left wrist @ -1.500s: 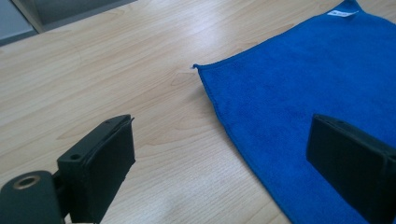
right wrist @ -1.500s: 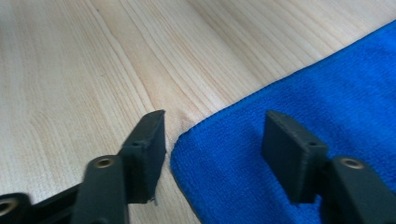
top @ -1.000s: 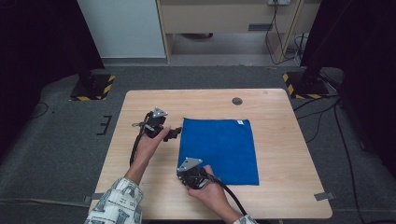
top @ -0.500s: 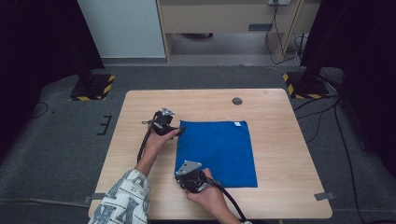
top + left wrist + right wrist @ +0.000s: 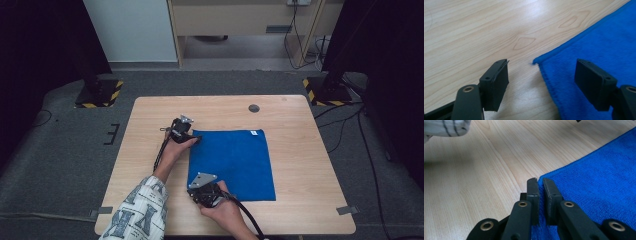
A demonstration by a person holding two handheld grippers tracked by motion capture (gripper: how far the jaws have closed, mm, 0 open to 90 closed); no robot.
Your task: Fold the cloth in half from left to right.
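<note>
We begin with the table (image 5: 300, 150), a light wooden top on a grey carpeted floor (image 5: 60, 165). A small dark round disc (image 5: 254, 108) sits in the tabletop near its far edge.

On the table lies the blue cloth (image 5: 232, 162), spread flat slightly left of centre. A small white tag (image 5: 254, 133) shows at its far right corner.

We see the person's forearms entering from the near edge, the left one in a patterned sleeve (image 5: 137, 210).

The left gripper (image 5: 194, 140) is at the far left corner of the cloth. In the left gripper view, its jaws stand apart, one over bare wood and the other over the cloth, with the cloth corner (image 5: 535, 61) lying between them, just ahead of the pads. The jaws have just been closing, but the pads do not yet press on the cloth.

The right gripper (image 5: 196, 183) is at the near left corner of the cloth. In the right gripper view, its jaws are drawn together to a narrow slit and clamp the cloth's corner (image 5: 540, 182) between the pads.
</note>
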